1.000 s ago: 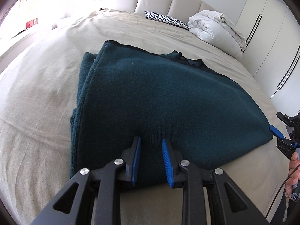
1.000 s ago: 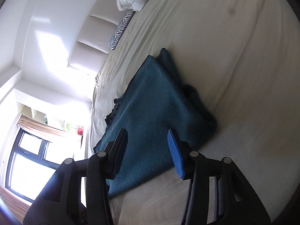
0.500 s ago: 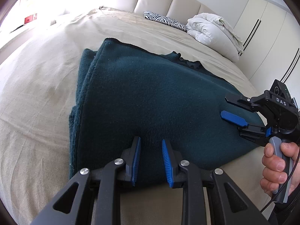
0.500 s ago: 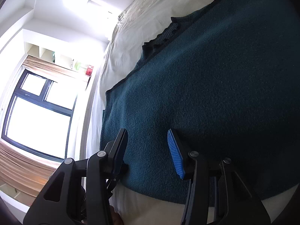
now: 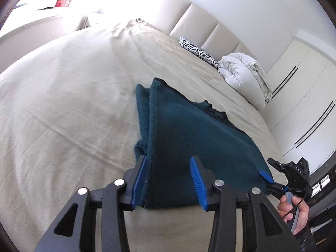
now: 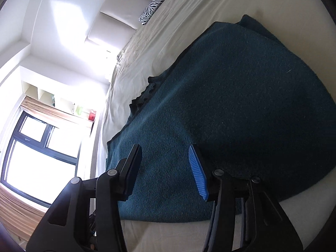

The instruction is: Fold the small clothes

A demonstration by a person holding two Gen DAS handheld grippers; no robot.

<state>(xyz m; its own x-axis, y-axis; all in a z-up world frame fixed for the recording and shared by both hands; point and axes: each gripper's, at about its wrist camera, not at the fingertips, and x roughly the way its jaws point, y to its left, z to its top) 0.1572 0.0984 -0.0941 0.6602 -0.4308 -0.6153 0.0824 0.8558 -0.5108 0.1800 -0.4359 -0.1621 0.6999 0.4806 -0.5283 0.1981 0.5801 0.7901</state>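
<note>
A wide bed (image 5: 63,105) with a beige sheet fills the room, backed by a padded cream headboard (image 5: 201,29). A zebra-print pillow (image 5: 197,51) and a bundled white duvet (image 5: 243,73) lie at its head, and white wardrobe doors (image 5: 298,96) stand along one side. The folded dark teal garment (image 5: 189,138) lies flat on the sheet near the bed's near edge.

Only the right wrist view takes in the dark-framed window (image 6: 40,147) and the open shelves (image 6: 42,92) above it. Only the left wrist view shows the person's hand (image 5: 294,212) gripping the right tool (image 5: 271,175) at the garment's far corner.

The left tool (image 5: 168,174) has its jaws opening, the garment's near edge lying between the blue pads without being pinched. The right tool's jaws are opening too, spread over the teal cloth and released from it.
</note>
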